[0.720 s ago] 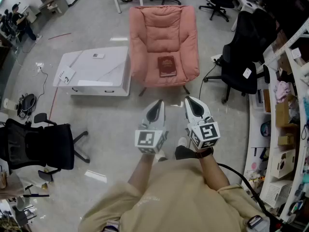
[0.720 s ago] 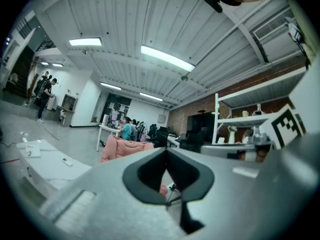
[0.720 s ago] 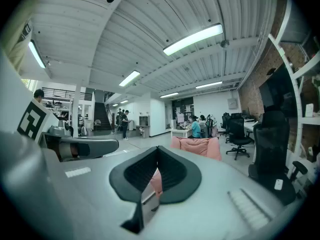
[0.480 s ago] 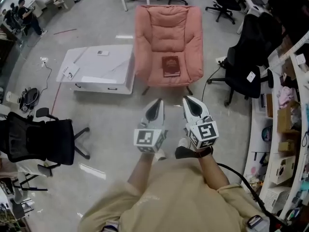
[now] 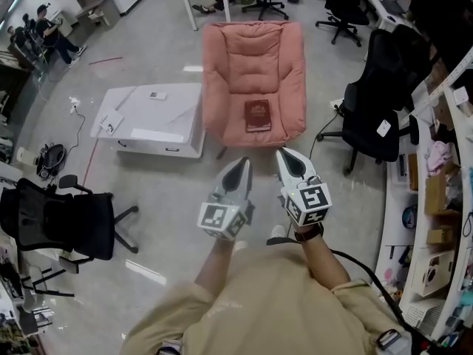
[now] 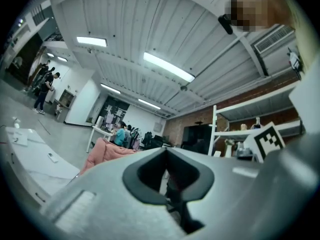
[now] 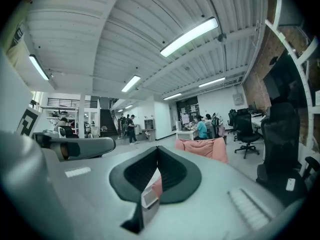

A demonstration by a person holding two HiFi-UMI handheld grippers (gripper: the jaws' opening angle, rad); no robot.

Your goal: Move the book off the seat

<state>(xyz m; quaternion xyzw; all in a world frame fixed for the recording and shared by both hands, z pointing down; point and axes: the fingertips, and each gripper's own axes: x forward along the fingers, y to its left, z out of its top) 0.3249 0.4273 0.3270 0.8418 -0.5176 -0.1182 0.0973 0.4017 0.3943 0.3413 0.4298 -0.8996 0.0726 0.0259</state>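
A dark red book [image 5: 257,115] lies flat on the seat of a pink armchair [image 5: 254,58] in the head view. Both grippers hover side by side over the floor, short of the chair's front edge. My left gripper [image 5: 240,163] is shut and holds nothing. My right gripper [image 5: 284,154] is likewise shut and empty, a little nearer the chair. The pink armchair [image 7: 205,148] shows beyond the right gripper's jaws, and the armchair's back [image 6: 107,151] peeks over the left gripper's jaws. The book is not visible in either gripper view.
A low white table [image 5: 151,115] stands left of the armchair. A black office chair [image 5: 380,98] sits at its right, another black chair [image 5: 59,220] at my left. Shelves with boxes [image 5: 436,198] line the right side. People stand at the far left.
The armchair and book have slid lower in the head view as I come closer. Both grippers stay shut, and the left one has drifted slightly left.
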